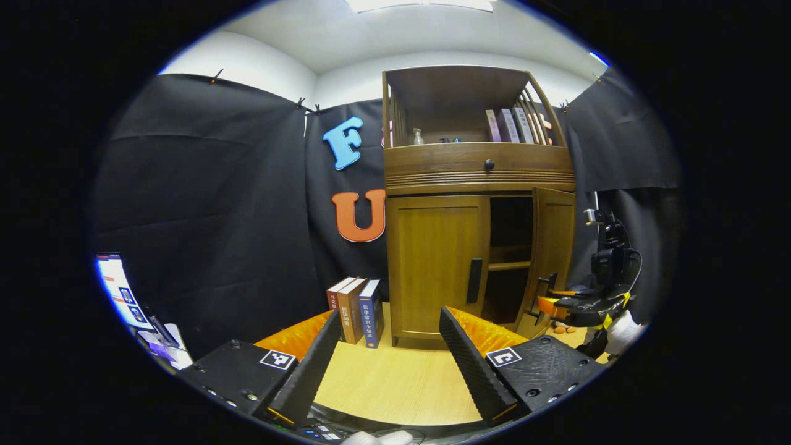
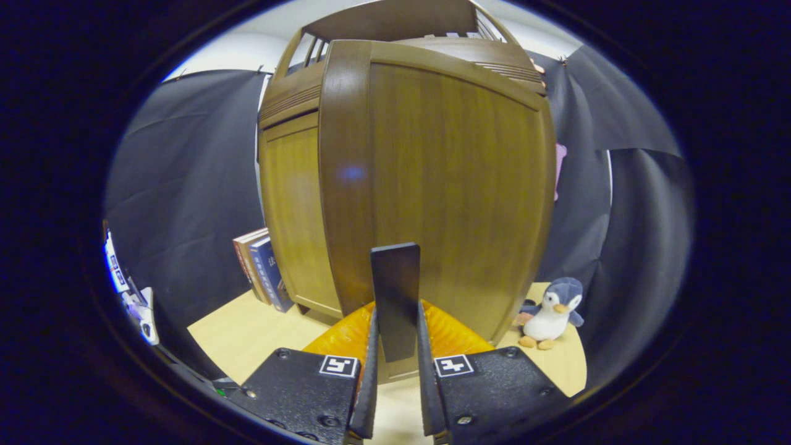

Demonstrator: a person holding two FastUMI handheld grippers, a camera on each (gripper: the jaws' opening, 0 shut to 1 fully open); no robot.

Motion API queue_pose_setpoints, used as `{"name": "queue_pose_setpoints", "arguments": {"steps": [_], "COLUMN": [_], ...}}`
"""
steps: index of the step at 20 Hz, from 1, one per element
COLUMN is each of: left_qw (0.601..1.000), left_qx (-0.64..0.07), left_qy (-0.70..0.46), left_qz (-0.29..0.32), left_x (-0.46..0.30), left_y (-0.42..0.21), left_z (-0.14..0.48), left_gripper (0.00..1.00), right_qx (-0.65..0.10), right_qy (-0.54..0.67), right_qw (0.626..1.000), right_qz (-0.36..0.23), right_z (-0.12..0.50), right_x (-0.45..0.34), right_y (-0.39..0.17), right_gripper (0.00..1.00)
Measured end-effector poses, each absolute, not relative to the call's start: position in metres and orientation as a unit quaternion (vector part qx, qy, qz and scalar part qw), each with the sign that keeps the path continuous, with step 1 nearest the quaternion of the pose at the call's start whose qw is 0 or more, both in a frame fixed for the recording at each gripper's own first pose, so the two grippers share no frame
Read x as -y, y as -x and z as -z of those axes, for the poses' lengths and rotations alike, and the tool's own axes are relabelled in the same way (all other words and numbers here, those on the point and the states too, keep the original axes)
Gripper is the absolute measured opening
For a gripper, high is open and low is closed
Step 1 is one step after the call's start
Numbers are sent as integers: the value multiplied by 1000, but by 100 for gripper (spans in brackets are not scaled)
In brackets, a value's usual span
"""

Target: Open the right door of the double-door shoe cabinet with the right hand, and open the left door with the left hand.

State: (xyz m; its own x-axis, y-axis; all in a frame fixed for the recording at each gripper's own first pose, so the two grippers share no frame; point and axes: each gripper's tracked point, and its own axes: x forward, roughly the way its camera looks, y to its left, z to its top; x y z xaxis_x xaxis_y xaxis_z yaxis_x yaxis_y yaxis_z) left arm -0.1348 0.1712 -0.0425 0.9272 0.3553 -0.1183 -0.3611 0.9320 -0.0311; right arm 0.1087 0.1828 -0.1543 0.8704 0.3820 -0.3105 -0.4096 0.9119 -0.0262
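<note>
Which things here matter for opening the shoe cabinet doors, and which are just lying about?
Job:
right door, its handle in the right claw
left door, shut
left claw, open

Lying about:
standing books
penguin toy
shelf books

Wooden double-door shoe cabinet (image 1: 479, 179) stands upright on worktop w/ open shelf and drawer on top. Right door (image 1: 552, 253) swung partway open, dark shelved interior showing; its dark vertical handle (image 2: 395, 300) faces outward. Left door (image 1: 437, 262) shut, dark handle (image 1: 474, 280) near inner edge.

The spines of the books (image 1: 355, 310) beside the cabinet carry print too small to read
</note>
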Motion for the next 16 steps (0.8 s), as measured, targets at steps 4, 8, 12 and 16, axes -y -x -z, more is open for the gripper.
{"name": "queue_pose_setpoints", "arguments": {"steps": [4, 8, 12, 16], "left_qw": [987, 991, 993, 995], "left_qx": [-52, -51, -52, -53], "left_qy": [27, 24, 27, 27], "left_qz": [-151, -123, -98, -76], "left_x": [-152, -138, -126, -115], "left_y": [125, 121, 114, 111], "left_z": [43, 47, 51, 52], "left_gripper": [96, 96, 96, 96], "right_qx": [-153, -158, -159, -155], "right_qy": [33, 7, -14, -18], "right_qw": [971, 975, 978, 984], "right_qz": [-182, -159, -131, -91], "right_z": [154, 154, 153, 153], "right_x": [-156, -127, -99, -67], "right_y": [-91, -78, -71, -71], "right_gripper": [32, 28, 22, 17]}}
